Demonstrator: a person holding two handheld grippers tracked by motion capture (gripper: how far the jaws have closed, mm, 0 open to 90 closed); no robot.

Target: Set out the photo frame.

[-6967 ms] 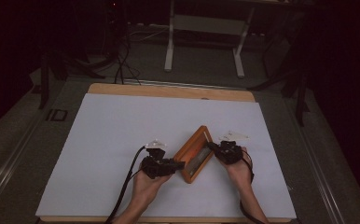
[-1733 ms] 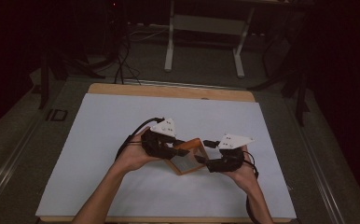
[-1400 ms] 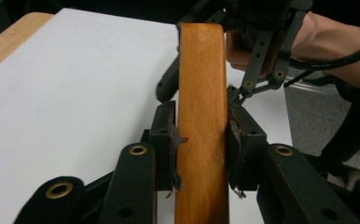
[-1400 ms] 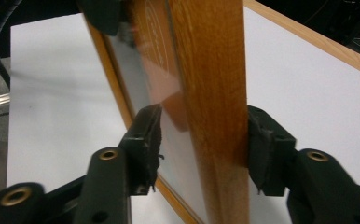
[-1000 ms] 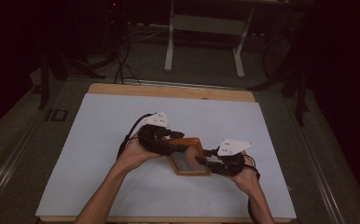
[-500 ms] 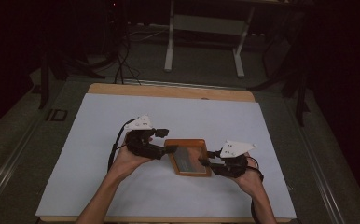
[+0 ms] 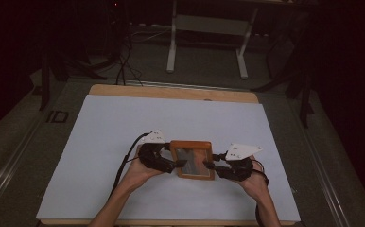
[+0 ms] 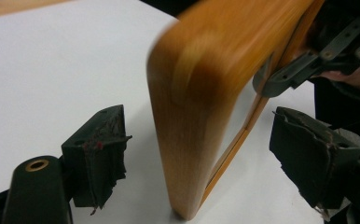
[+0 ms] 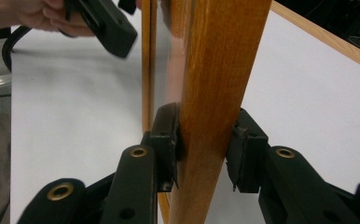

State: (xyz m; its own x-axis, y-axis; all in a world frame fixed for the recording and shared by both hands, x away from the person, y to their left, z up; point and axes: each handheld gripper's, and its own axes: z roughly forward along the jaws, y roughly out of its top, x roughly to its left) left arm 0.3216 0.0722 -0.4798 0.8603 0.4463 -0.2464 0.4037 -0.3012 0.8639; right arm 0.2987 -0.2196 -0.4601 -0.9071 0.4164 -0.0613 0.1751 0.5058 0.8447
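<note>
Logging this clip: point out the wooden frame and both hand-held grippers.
wooden frame (image 7: 192, 144): high view, far rail.
left hand-held gripper (image 8: 194, 154): left gripper view, midway between fingertips.
right hand-held gripper (image 9: 205, 144): right gripper view, midway between fingertips.

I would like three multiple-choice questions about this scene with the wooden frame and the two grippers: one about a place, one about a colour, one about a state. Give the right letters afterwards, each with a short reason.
1. Where is the wooden frame?
A. Between the two grippers on the white table cover
B. On the floor behind the table
C. At the far left corner of the table

2. What colour is the table cover?
A. Green
B. White
C. Red

3. In what state is the left gripper?
A. Shut on the frame
B. Open, with a jaw on each side of the frame's edge
C. Lying on the table away from the frame

Answers: 1 A, the high view shows the frame between both grippers. 2 B, the cover is white in every view. 3 B, the left gripper view shows gaps between both pads and the wood, while the right gripper clamps it.
</note>
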